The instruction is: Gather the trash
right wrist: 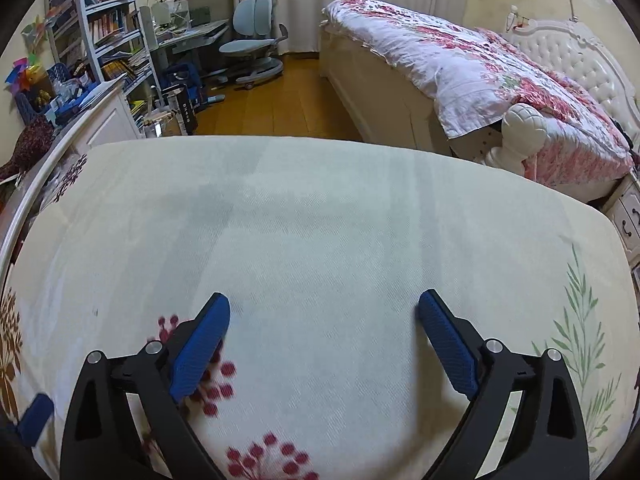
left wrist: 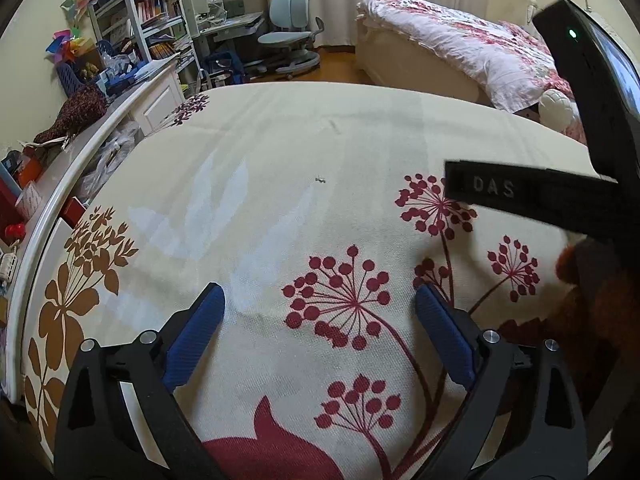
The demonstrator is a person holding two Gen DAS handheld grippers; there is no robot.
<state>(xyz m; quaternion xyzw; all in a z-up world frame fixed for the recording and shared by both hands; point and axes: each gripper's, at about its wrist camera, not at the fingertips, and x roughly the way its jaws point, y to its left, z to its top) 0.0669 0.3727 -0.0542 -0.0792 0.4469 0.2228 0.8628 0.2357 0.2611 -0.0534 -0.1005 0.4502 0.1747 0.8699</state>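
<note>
Grey-white speck of trash (left wrist: pixel 320 179), 1 pc, on floral bench cloth (left wrist: pixel 280 168); left gripper (left wrist: pixel 320 304) & right gripper (right wrist: pixel 324 316) jaws spread, holding nothing.

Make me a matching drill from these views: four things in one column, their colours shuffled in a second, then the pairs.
1. office chair
2. gripper pads
3. floor
4. large flower on the cloth's left edge

a. brown wood
b. tan
c. pale blue-grey
d. bright blue

Pairs: 1-c, 2-d, 3-a, 4-b
</note>
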